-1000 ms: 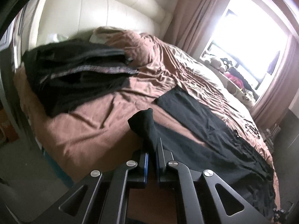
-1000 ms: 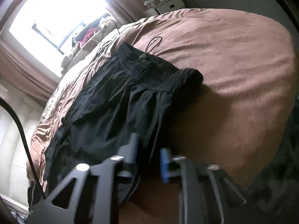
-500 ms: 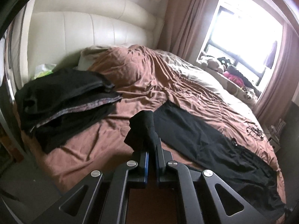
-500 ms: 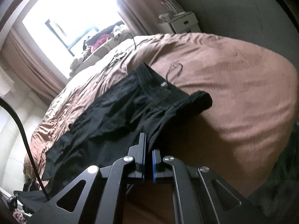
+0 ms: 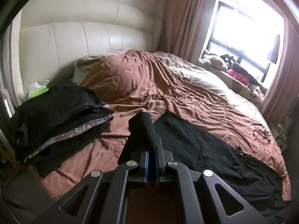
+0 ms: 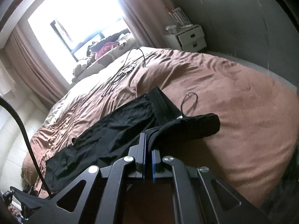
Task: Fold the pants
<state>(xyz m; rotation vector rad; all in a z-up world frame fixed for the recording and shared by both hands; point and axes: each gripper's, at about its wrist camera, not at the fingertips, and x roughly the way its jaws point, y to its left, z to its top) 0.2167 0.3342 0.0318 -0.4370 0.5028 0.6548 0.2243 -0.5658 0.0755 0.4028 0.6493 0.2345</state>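
Black pants [image 5: 201,149] lie stretched along the brown bedspread [image 5: 149,85]. My left gripper [image 5: 151,149] is shut on the near leg cuff, which stands up in a bunch above the jaws. In the right wrist view the pants [image 6: 115,128] run away toward the headboard. My right gripper [image 6: 148,145] is shut on the near end of the waistband [image 6: 196,125], lifted off the bed. The drawstring loop [image 6: 190,102] lies on the bedspread beside the waistband.
A pile of dark clothes [image 5: 56,119] sits on the bed's left corner near the cream headboard [image 5: 84,39]. A cable [image 6: 129,69] lies on the bed near the window [image 5: 246,29]. A white drawer unit [image 6: 186,37] stands past the bed's foot.
Both grippers have risen with the pants' near edge. The right gripper closed on the waistband during the last second. Both views now look further across the bed.
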